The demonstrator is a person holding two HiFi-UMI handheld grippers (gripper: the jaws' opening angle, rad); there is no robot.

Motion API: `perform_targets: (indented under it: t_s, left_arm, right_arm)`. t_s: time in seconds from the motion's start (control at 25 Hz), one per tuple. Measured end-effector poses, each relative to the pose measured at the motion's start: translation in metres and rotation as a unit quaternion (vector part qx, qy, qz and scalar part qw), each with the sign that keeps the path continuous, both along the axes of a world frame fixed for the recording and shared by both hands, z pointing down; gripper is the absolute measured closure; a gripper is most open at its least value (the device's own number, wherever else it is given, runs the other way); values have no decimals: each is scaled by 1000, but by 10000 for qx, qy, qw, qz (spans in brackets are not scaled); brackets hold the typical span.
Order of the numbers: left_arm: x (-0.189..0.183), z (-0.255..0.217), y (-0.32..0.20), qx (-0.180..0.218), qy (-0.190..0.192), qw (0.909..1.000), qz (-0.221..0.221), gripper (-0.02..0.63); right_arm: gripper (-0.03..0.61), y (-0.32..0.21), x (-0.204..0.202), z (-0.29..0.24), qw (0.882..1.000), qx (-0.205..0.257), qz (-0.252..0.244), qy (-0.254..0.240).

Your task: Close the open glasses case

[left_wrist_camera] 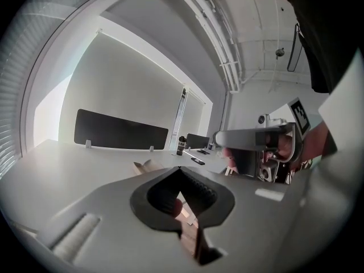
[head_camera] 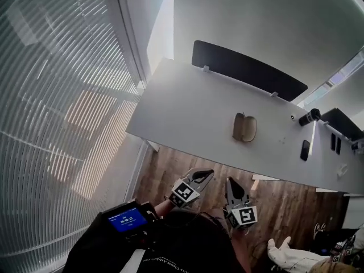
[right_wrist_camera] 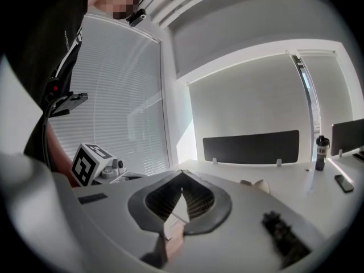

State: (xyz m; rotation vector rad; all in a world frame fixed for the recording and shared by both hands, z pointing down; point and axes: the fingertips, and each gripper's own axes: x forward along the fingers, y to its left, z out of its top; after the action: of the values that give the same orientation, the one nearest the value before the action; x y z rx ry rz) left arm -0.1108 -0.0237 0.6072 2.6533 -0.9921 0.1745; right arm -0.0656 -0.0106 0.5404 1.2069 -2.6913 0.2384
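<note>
Ahead of both grippers and well apart from them, the open glasses case (head_camera: 244,128) lies spread on the white desk (head_camera: 187,107). You hold the left gripper (head_camera: 208,173) and right gripper (head_camera: 230,181) side by side near your body, short of the desk edge. Each has its jaws closed tip to tip on nothing. Both point toward the case, which looks like a ready stance before you reach.

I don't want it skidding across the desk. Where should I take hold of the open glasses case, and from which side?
The glasses case lies spread open on the desk, its two halves side by side with the hinge between. Probably best: pinch the outer long edge of one half, coming from above on that side, and fold it over.
</note>
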Motion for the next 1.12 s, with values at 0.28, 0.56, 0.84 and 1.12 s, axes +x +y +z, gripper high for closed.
perform_targets:
  t_s: [0.28,0.56,0.84,1.12]
  left_arm:
    - [17,16,-38,-27,-205,9998,16,607]
    - [42,19,-89,-5,-402,9984,-391,607]
    - [91,4,-139,-97,-526,9954,-795,607]
    - [119,14,-159,-330,-936,9895,-1046,607]
  right_arm:
    - [581,-47,19,7,9999,-64,-3,-114]
    - [581,-97,49,16,9989,-57,-379,-255]
    - [581,-152,105,12,9968,-24,-710,-375]
    - [581,-183,151,32,9942,-259,-913,-507]
